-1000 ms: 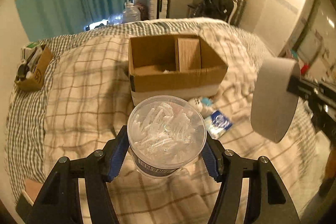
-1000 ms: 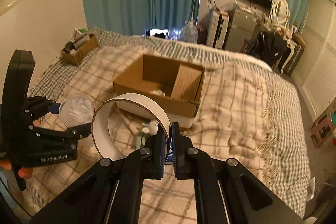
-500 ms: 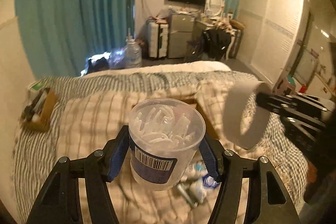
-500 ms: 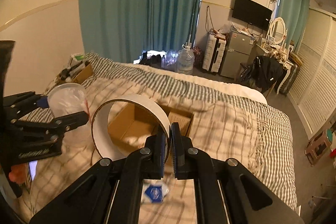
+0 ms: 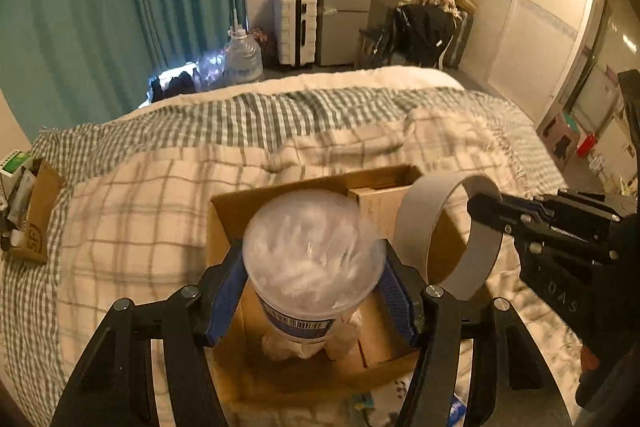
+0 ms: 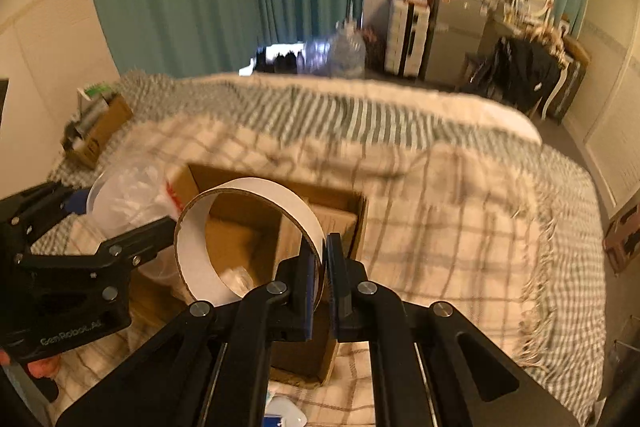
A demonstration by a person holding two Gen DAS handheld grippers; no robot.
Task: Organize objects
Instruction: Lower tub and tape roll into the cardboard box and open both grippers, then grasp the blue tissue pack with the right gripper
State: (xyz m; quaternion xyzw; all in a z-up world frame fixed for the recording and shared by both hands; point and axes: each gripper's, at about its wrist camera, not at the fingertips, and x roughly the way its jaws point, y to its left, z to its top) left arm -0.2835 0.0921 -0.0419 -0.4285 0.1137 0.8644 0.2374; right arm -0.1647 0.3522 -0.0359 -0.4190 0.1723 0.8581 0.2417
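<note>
Left wrist view: my left gripper (image 5: 314, 301) clamps the plastic tub (image 5: 314, 259) over the cardboard box (image 5: 224, 211) mid-bed, right gripper (image 6: 320, 283) pinches the tape ring (image 6: 248, 239); lower both straight, tub first, clear of the divider.

A clear glossy plastic tub (image 5: 314, 259), a matt white card ring (image 6: 256, 239), a brown corrugated cardboard box (image 5: 240, 211), and a soft woven checked blanket (image 5: 132, 203).

black left gripper body (image 6: 60, 291): white lettering is reading "GenRobot.AI" | black right gripper body (image 5: 568, 267): faint letters are showing "DAS" | clear lidded plastic tub with blue label (image 5: 314, 267): a barcode is showing, digits too small to read | small brown cardboard box at the bed's left edge (image 5: 34, 223): a dark printed mark is staying illegible
</note>
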